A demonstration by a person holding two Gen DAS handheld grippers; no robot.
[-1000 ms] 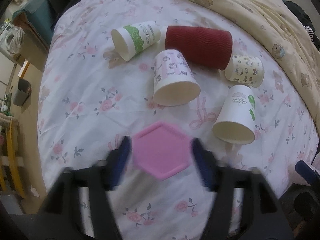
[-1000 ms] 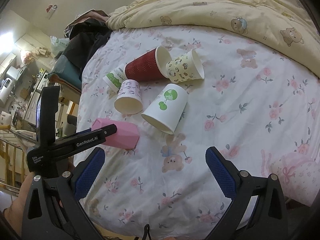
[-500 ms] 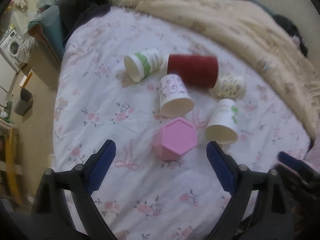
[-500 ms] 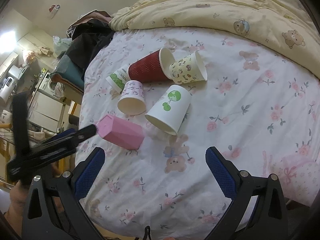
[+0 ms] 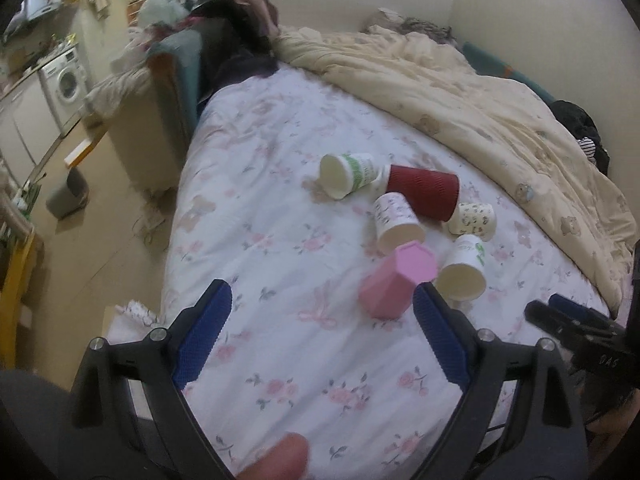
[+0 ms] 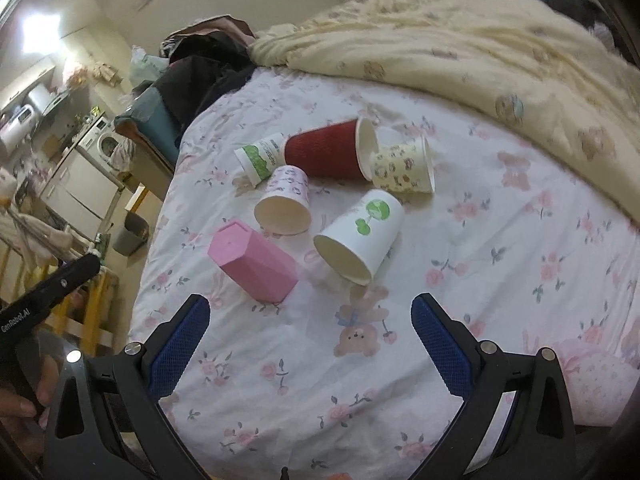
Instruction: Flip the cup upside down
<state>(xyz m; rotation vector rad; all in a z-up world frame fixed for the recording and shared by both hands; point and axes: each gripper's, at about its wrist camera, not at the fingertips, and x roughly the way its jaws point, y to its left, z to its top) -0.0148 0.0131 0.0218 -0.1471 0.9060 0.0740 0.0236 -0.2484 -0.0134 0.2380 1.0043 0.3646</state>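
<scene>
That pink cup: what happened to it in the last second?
The left gripper let go of the pink cup, opened and drew back. The cup now stands base-up, leaning, on the bedsheet. The paper cups and the open right gripper kept their places.

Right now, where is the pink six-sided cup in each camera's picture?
Left wrist view: the pink hexagonal plastic cup sits right of centre, close to the right finger of the open left gripper.
Right wrist view: it sits left of centre, above the open right gripper.
Shared landmark: the dark red ribbed paper cup, lying farther back in both.
</scene>
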